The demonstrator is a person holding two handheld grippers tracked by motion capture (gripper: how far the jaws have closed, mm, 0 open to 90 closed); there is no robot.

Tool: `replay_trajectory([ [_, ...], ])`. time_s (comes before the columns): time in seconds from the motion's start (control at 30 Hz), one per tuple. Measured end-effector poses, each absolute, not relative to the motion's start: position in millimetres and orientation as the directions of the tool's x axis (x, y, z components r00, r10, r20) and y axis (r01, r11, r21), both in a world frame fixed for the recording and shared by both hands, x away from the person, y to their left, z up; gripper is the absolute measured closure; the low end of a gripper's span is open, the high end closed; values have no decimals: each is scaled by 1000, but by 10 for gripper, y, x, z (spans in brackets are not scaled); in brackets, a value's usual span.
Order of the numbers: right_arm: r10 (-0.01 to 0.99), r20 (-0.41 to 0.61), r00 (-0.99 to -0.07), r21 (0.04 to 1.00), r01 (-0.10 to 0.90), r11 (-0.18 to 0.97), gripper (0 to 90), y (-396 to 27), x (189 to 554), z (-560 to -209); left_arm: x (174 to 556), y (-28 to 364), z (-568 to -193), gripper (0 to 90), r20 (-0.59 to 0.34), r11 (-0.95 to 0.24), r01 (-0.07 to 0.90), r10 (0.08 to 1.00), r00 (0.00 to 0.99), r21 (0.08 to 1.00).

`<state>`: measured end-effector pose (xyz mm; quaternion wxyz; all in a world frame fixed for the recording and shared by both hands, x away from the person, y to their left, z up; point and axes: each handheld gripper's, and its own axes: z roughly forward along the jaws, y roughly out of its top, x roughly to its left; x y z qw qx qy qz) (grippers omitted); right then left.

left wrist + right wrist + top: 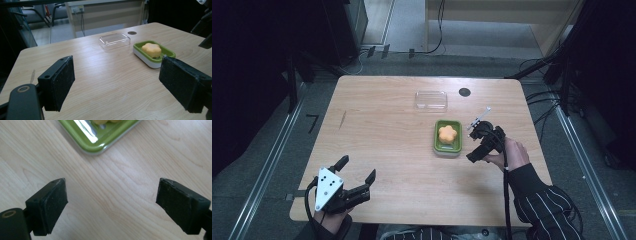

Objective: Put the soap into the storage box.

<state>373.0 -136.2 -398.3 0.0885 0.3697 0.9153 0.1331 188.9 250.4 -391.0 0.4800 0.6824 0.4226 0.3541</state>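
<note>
Jaws: both grippers released, empty | soap dish [447,136] just beside right gripper [477,145]

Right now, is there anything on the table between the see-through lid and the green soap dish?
No. In the high view, bare wooden table lies between the clear lid and the green dish holding the yellow soap. The left gripper view shows the same.

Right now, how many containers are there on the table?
2: a green soap dish holding a yellow soap, near the right gripper, and a clear plastic box behind it.
</note>
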Motion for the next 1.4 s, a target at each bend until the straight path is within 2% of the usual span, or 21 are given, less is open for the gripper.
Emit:
replay_trajectory([
  [0.63, 713, -59, -698, 275, 675, 684, 87, -1600, 3393, -4146, 1884, 2506, -3910, 137, 78, -183, 238, 918, 389, 954],
  [1.07, 722, -63, -689, 202, 700, 685, 87, -1731, 3152, -4430, 1882, 2505, -3910, 137, 77, -182, 238, 917, 391, 954],
  [1.4, 721, -58, -690, 181, 703, 687, 87, -1786, 3010, -4568, 1878, 2516, -3907, 137, 74, -178, 236, 917, 392, 955],
])
